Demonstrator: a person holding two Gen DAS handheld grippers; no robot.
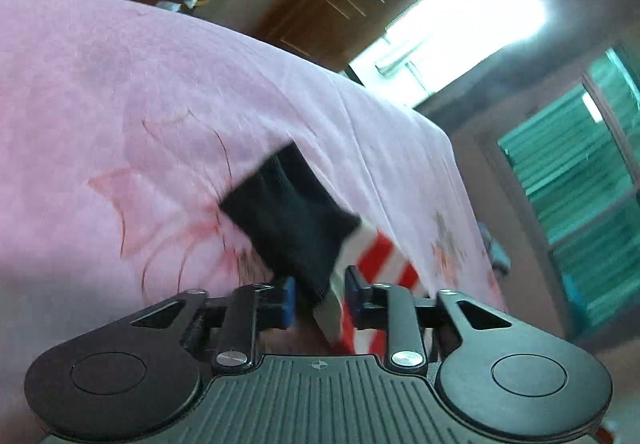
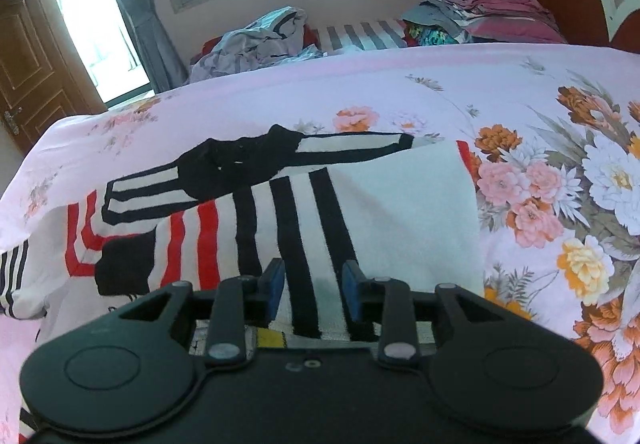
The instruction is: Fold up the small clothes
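- Two grippers work over one striped garment (image 2: 360, 212) spread flat on the flowered bedsheet (image 2: 540, 116).
- Left gripper (image 1: 320, 296) has its jaws nearly together around a black cuff (image 1: 292, 220); blur hides whether the pads bite.
- Right gripper (image 2: 314, 284) hovers above a black stripe (image 2: 296, 244), jaws apart, holding nothing.
- Risk: a loose pinch could let that cuff slip mid-swing, leaving the fold crooked.

We find no readable text, label, brand or number in either view (the yellow tag (image 2: 273, 338) under the right gripper is too blurred).
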